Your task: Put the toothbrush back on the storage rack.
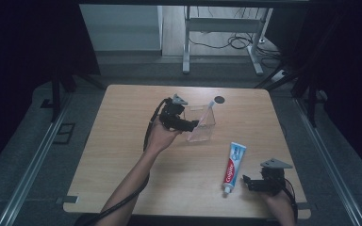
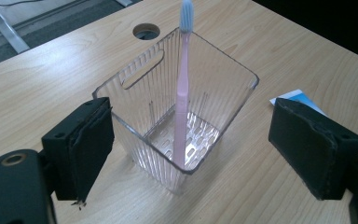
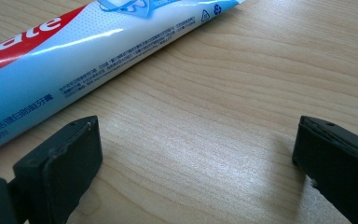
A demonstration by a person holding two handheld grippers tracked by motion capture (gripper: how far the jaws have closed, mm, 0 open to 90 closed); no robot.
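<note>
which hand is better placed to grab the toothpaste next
Right. The right gripper sits open just beside the toothpaste, jaws low over the table. The left gripper is open at the clear bin holding the toothbrush, farther away.

A wooden table (image 1: pixel 122 155) with a round cable hole (image 1: pixel 219 99); desk legs (image 1: pixel 186 42) stand beyond it

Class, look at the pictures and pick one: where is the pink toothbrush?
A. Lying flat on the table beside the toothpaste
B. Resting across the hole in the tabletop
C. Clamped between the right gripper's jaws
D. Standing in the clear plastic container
D. In the left gripper view the pink toothbrush stands nearly upright inside the clear plastic container, bristles up, its foot on the container's slotted floor.
</note>
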